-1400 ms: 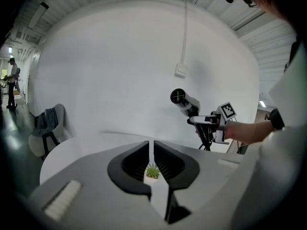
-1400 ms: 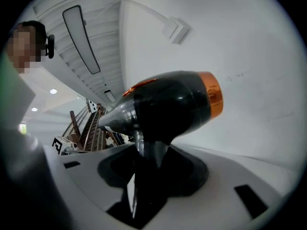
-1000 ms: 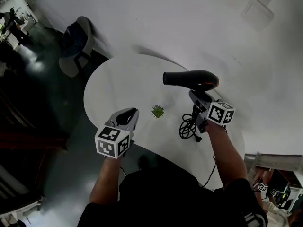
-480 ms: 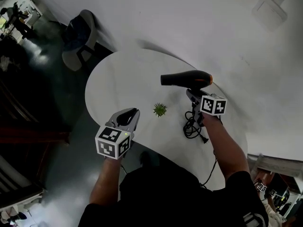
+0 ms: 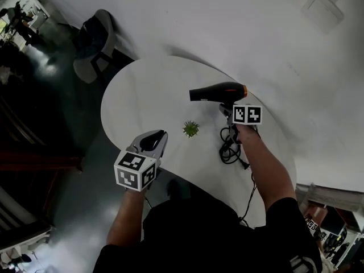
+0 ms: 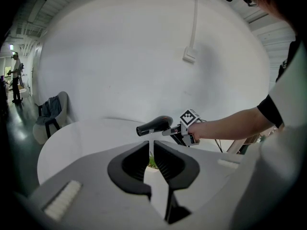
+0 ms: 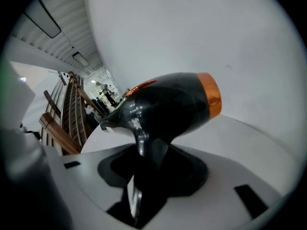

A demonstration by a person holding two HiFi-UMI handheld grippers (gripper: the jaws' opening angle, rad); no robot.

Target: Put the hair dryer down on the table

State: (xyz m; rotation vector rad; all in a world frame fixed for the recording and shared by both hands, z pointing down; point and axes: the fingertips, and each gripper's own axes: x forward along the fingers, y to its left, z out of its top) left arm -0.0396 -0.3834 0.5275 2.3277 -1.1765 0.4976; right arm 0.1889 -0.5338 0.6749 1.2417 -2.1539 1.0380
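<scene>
The right gripper (image 5: pixel 226 108) has its jaws clamped wide round the handle of the dryer (image 5: pixel 219 91), holding it level above the table (image 5: pixel 142 90), nozzle to the left, with the cord (image 5: pixel 229 149) coiled below. The lowering seems in hand; next it must ease down flat, then let go. The left gripper (image 6: pixel 149 150), jaws nearly together and empty, hovers at the near edge
</scene>
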